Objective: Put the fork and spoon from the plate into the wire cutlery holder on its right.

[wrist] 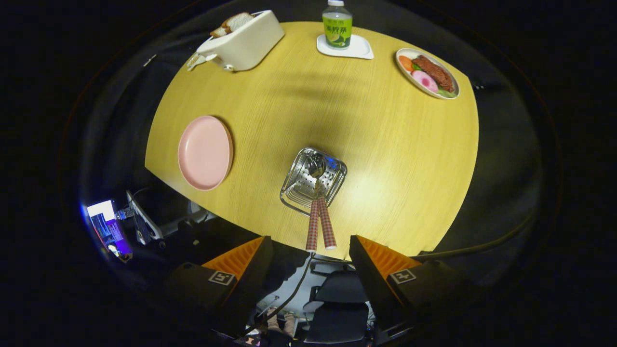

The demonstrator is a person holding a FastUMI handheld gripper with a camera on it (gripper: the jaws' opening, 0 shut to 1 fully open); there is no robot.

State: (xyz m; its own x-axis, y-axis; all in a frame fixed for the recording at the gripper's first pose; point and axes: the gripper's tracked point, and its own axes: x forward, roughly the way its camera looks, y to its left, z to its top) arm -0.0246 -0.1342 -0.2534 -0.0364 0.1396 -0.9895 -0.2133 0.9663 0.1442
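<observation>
I look down from high above a round yellow table [385, 159]. The wire cutlery holder [313, 179] stands near the table's near edge, just ahead of my fingers. Two utensils with red checked handles [320, 224] stand in it, their metal heads down inside and the handles leaning out toward me. To the holder's left lies a pink plate [205, 152] with nothing on it. My gripper [311, 250] is open, fingers wide apart, holding nothing, with the handle ends between and just beyond the fingertips.
At the table's far side stand a white toaster [243, 41] with bread slices, a green-labelled bottle [337, 24] on a white coaster, and a plate of food [427, 73] at the far right. A chair and cables show below the table edge.
</observation>
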